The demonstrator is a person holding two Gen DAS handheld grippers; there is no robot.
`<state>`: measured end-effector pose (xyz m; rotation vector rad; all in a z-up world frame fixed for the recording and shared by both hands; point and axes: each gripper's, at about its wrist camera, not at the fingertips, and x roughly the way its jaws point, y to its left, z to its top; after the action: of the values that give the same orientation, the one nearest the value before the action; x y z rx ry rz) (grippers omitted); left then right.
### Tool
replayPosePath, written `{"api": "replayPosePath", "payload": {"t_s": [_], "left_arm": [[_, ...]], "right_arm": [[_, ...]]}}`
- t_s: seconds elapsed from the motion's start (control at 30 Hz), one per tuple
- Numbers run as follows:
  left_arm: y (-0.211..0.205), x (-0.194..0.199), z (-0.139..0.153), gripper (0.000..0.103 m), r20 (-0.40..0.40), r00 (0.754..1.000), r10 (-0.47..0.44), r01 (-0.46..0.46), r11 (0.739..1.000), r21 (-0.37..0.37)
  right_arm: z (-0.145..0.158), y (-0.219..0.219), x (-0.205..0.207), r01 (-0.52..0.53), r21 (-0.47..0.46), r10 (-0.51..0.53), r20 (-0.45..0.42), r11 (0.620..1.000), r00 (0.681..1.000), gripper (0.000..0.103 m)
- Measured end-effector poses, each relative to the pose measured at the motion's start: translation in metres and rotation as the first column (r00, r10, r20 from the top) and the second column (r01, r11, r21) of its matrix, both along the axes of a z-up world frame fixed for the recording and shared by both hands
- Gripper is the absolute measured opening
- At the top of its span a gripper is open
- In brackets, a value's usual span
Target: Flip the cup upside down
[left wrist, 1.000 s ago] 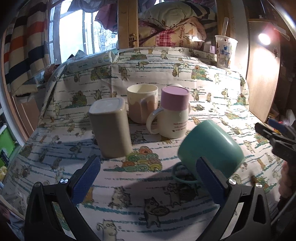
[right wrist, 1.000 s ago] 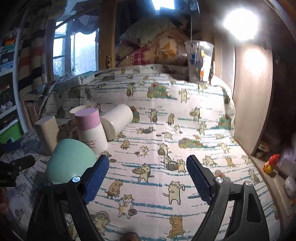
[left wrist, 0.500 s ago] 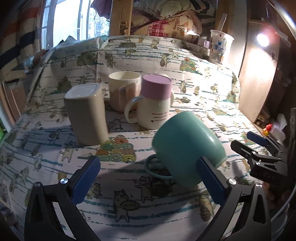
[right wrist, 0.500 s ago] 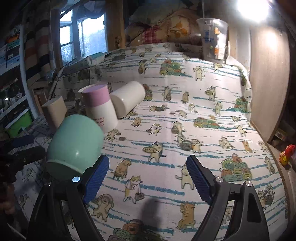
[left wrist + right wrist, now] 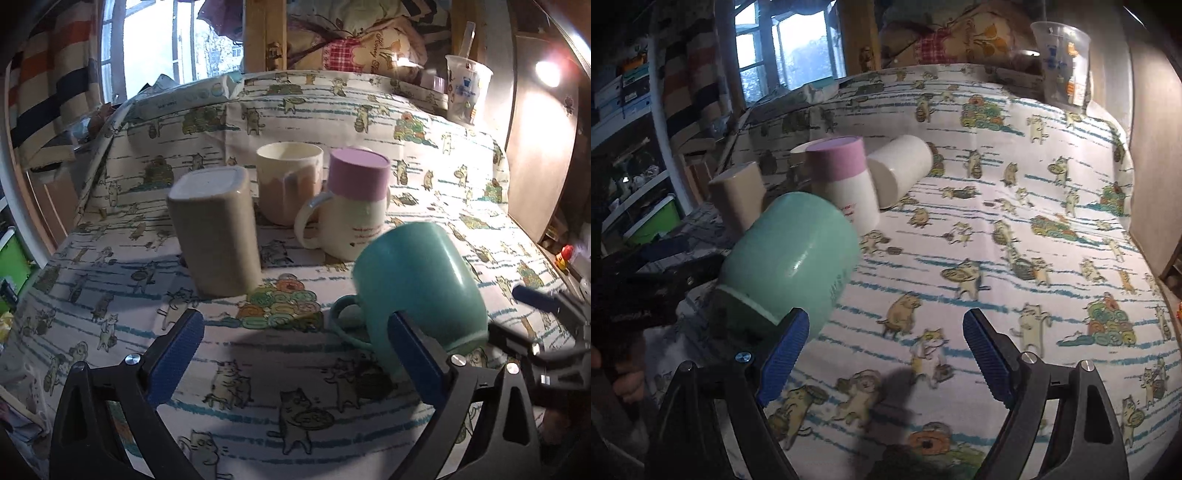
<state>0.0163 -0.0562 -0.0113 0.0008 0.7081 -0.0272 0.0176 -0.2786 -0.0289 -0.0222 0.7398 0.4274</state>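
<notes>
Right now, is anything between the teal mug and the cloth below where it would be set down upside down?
Nothing visible. The teal mug is tilted, base up, between both open hand-held grippers; the cat-print cloth below is bare. The nearest neighbour, the pink-topped mug, stands behind.

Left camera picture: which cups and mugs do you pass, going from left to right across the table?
Beige square cup → cream and brown cup → white mug with pink bottom → teal mug, tipped over → clear plastic cup far back.
</notes>
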Motion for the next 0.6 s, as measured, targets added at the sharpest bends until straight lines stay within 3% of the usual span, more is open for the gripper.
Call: {"api": "replayPosePath", "payload": {"t_s": [0.23, 0.43, 0.6], "left_arm": [[0.019, -0.007, 0.011, 0.099, 0.047, 0.999, -0.001, 0.001, 1.0, -0.004], [0.016, -0.017, 0.018, 0.099, 0.071, 0.996, -0.051, 0.053, 0.998, -0.016], [0.007, -0.018, 0.016, 0.099, 0.069, 0.994, -0.086, 0.088, 0.996, -0.028]], "right_arm": [[0.005, 0.035, -0.018, -0.086, -0.039, 0.088, 0.036, 0.995, 0.995, 0.087], [0.011, 0.017, -0.014, -0.016, -0.019, 0.017, 0.042, 1.0, 0.999, 0.087], [0.016, -0.007, -0.016, 0.103, -0.062, -0.097, 0.095, 0.993, 0.991, 0.087]]}}
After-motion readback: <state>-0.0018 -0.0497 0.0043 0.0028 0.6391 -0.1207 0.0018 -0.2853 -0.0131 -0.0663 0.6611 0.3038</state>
